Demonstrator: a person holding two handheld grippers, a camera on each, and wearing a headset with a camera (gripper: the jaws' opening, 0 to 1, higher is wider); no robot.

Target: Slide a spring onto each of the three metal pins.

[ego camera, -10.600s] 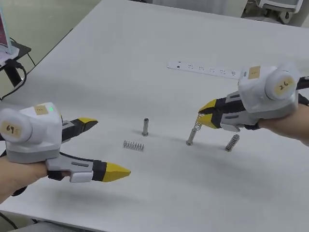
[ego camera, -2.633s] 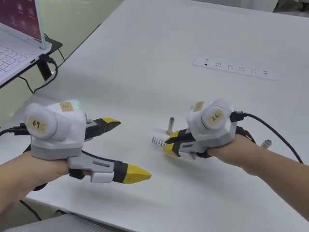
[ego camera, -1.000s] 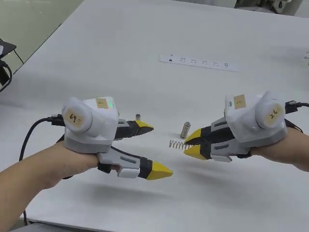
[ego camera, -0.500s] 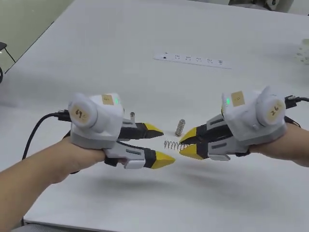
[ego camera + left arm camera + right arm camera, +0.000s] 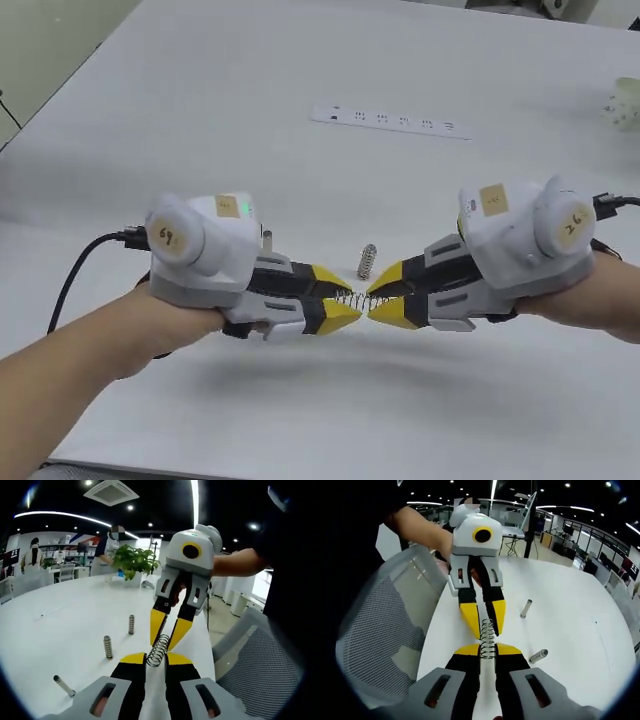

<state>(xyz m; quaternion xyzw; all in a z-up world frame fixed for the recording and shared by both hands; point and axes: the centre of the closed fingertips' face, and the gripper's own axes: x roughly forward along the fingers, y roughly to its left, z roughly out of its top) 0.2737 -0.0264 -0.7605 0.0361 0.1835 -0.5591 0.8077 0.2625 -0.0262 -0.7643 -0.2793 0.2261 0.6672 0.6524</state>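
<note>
In the middle of the head view, spring [image 5: 358, 295]: held level between both sets of tips.
Left gripper [image 5: 343, 296]: jaws narrowed to a slit, pinching 1 end.
Right gripper [image 5: 383, 294]: jaws nearly closed, clamping the other end.
Sprung pin [image 5: 366, 262]: upright, just above them in the frame.

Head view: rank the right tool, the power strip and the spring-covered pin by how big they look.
1. right tool, though nearness to the camera inflates it.
2. power strip, farther away.
3. spring-covered pin, smallest.
</note>
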